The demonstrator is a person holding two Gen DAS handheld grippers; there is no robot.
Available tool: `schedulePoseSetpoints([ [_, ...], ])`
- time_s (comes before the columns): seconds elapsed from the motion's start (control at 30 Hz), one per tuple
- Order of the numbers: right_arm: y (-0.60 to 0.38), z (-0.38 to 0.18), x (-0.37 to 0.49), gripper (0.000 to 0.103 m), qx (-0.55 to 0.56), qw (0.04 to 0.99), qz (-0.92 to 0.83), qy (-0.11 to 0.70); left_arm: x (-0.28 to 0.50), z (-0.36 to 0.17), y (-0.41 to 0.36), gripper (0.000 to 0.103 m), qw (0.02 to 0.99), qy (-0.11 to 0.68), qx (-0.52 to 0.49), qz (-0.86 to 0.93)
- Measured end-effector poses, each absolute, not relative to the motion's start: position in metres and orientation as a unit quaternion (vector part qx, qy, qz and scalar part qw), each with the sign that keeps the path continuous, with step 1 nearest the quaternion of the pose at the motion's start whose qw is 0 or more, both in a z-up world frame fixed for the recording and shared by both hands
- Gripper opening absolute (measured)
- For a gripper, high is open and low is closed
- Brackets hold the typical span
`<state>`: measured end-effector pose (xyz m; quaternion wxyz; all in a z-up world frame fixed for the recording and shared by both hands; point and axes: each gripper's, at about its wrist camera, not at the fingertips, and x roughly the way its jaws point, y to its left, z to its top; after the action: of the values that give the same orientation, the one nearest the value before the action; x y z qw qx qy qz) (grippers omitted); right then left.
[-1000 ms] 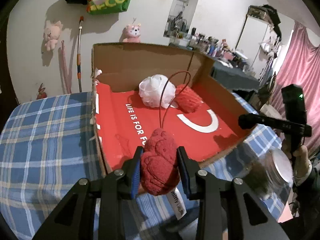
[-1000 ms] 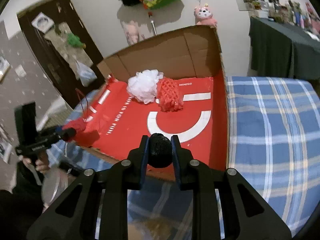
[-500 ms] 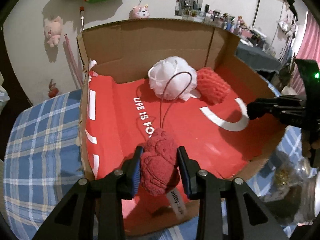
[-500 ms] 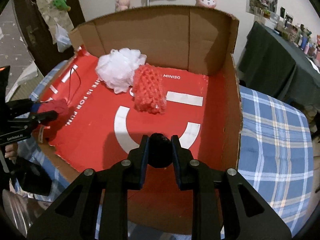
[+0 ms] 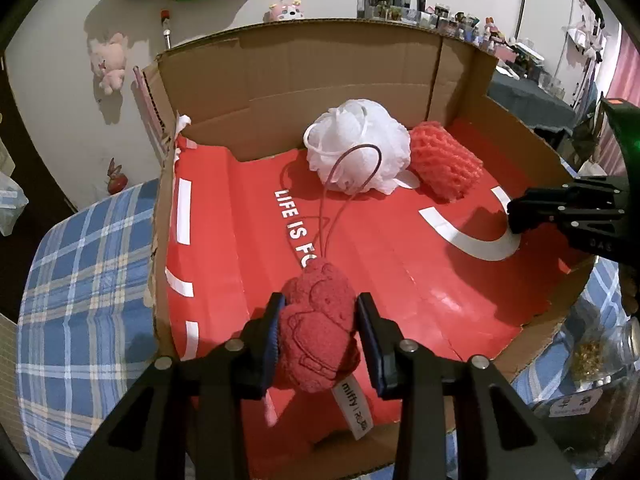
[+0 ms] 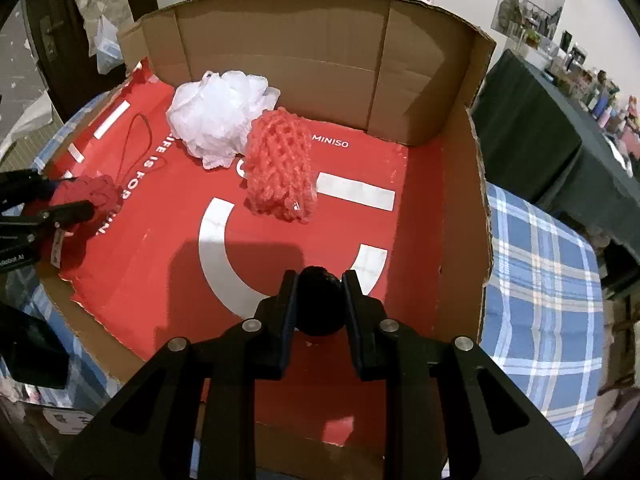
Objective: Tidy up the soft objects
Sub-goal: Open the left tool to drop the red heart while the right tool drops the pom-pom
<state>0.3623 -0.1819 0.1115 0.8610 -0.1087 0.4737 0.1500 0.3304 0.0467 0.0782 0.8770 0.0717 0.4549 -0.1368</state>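
My left gripper (image 5: 318,330) is shut on a red plush toy (image 5: 316,332) with a thin loop cord and a white tag, held above the near left part of the red-lined cardboard box (image 5: 320,68). My right gripper (image 6: 319,304) is shut on a black soft ball (image 6: 319,300) above the box's near right floor. A white mesh pouf (image 5: 358,146) and a red net sponge (image 5: 444,164) lie together at the back of the box. The same pouf (image 6: 218,118), sponge (image 6: 280,166) and plush toy (image 6: 94,196) show in the right wrist view.
The box (image 6: 460,200) sits on a blue plaid cloth (image 5: 80,280) that also shows in the right wrist view (image 6: 544,280). A glass jar (image 5: 596,380) stands by the box's near right corner. A dark table (image 6: 532,128) stands to the right.
Both grippers have moved forward over the box's front edge and now hang above its red floor, each still holding its object.
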Motion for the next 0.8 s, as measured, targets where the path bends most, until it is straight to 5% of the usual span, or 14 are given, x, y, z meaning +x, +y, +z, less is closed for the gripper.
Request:
schedulePoseSetpoints([
  [0.43,-0.178,0.111,0.358,0.023,-0.155,0.866,0.124,0.459,0.333,0.075,0.043,0.042,0.878,0.455,0.075,-0.134],
  [0.63,-0.184,0.117,0.357,0.025,-0.151,0.871,0.119,0.452,0.326,0.082,0.041,0.065,0.885,0.439,0.078,-0.136],
  [0.7,-0.185,0.118,0.357,0.025,-0.147,0.871,0.121,0.452,0.324,0.086,0.041,0.065,0.888,0.432,0.075,-0.141],
  [0.77,-0.186,0.12,0.356,0.029,-0.145,0.874,0.118,0.449,0.321,0.092,0.042,0.067,0.89,0.427,0.071,-0.141],
  [0.8,-0.187,0.122,0.355,0.041,-0.144,0.875,0.117,0.448,0.319,0.093,0.042,0.067,0.891,0.425,0.07,-0.141],
])
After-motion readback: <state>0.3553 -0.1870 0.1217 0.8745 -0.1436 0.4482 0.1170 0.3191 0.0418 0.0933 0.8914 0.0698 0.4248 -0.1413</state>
